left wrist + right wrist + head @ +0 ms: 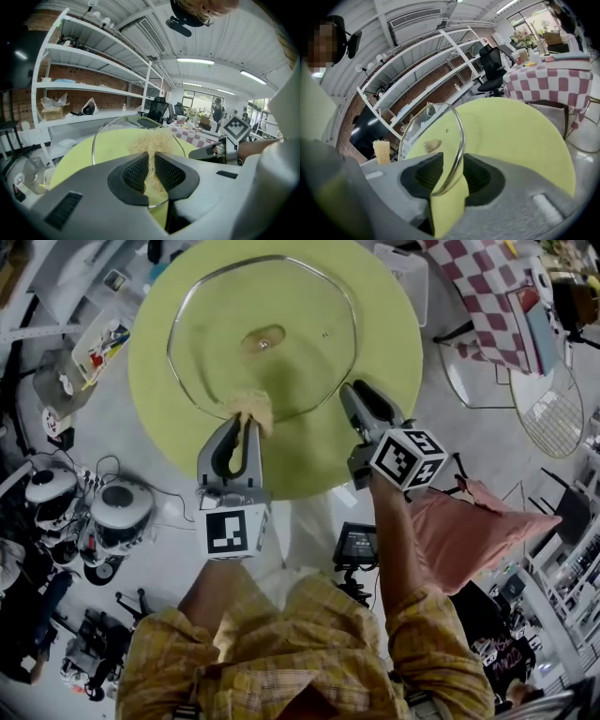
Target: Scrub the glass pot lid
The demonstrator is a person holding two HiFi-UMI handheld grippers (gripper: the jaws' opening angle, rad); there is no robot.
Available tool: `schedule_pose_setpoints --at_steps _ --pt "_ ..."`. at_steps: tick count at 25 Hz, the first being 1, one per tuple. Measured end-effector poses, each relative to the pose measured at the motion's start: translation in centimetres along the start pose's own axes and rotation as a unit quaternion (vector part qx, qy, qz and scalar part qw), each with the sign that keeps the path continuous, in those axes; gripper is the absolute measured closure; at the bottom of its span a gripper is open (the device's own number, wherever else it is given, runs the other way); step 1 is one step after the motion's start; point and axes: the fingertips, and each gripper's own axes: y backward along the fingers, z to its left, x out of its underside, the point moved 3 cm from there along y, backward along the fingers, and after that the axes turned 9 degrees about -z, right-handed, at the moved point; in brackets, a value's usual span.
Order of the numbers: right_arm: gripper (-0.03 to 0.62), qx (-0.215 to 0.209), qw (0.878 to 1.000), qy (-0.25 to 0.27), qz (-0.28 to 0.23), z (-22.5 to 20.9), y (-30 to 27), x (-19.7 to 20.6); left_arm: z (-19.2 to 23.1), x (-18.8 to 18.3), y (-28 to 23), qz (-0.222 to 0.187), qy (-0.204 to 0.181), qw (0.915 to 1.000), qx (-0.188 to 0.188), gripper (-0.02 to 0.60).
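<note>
A glass pot lid (300, 362) with a steel rim and a pale knob (263, 337) lies on the round green table (384, 296). My left gripper (242, 423) is at the lid's near edge, shut on a straw-coloured scrubber (254, 409) that rests on the glass. In the left gripper view the scrubber (152, 140) sticks out beyond the jaws (151, 171) over the lid (117, 136). My right gripper (362, 395) is at the lid's near right rim. In the right gripper view its jaws (449, 176) stand open, with the rim (457, 150) between them and a gap on each side.
A table with a red checked cloth (497, 306) and a white wire chair (548, 413) stand to the right. A pink cushion (478, 526) lies below my right arm. Round appliances and cables (117, 512) crowd the floor at left. White shelving (93, 93) lines the wall.
</note>
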Motion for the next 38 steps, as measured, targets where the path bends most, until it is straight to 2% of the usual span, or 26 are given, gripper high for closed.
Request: schedule_pose_setpoints --at_steps 13,17,21,25,28,38 --pt "0.468 -0.026 0.999 -0.043 0.001 -1.3 -1.6 0.2 -0.5 1.3 -0.7 0.015 0.004 0.9998 0.008 0.537" --pt "0.468 -0.028 0.999 -0.043 0.007 -1.4 -1.7 0.3 -0.8 0.9 -0.9 0.016 0.014 0.9998 0.008 0.537" --pt "0.47 -0.025 0.998 -0.052 0.022 -1.6 -1.8 0.7 -0.6 1.1 -1.0 0.008 0.007 0.9999 0.009 0.537" --pt "0.471 -0.023 0.998 -0.056 0.03 -1.6 -2.1 0.8 -0.5 1.3 -1.1 0.017 0.015 0.9997 0.006 0.537" --pt "0.505 -0.023 0.998 -0.057 0.032 -1.6 -2.2 0.7 -0.4 1.3 -1.1 0.013 0.012 0.9998 0.007 0.537" --pt "0.525 -0.033 0.997 -0.069 0.033 -2.0 -2.4 0.3 -0.4 1.4 -1.8 0.016 0.011 0.9998 0.005 0.537"
